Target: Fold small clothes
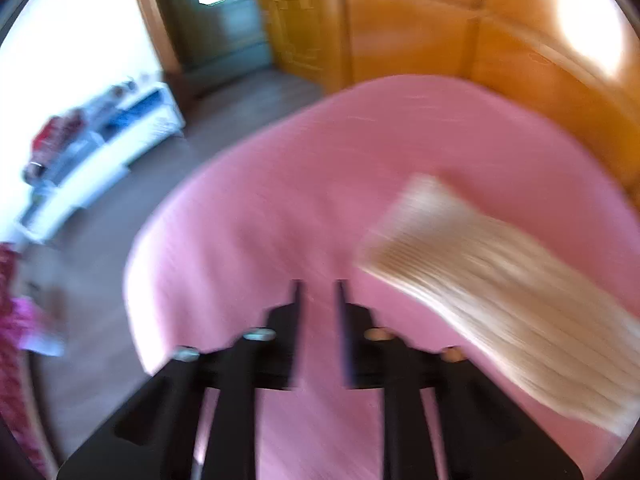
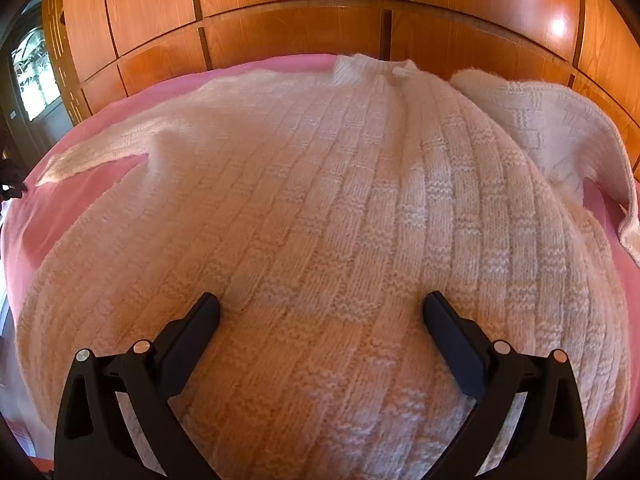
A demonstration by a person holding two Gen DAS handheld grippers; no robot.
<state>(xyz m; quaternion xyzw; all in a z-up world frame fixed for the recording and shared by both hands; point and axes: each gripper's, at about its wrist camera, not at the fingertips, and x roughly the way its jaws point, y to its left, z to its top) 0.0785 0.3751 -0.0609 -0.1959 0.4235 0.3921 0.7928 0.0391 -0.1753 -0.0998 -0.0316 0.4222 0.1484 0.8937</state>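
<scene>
Cream knit sweater (image 2: pixel 320 208) is lying flat on the pink bed (image 1: pixel 280 208); right gripper (image 2: pixel 320 308) is hovering released, left gripper (image 1: pixel 318 292) nearly clenched, empty. Next: grasp a sleeve.

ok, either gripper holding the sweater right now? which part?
No. The right gripper is open over the sweater body. The left gripper has a narrow empty gap, over the pink sheet.
</scene>
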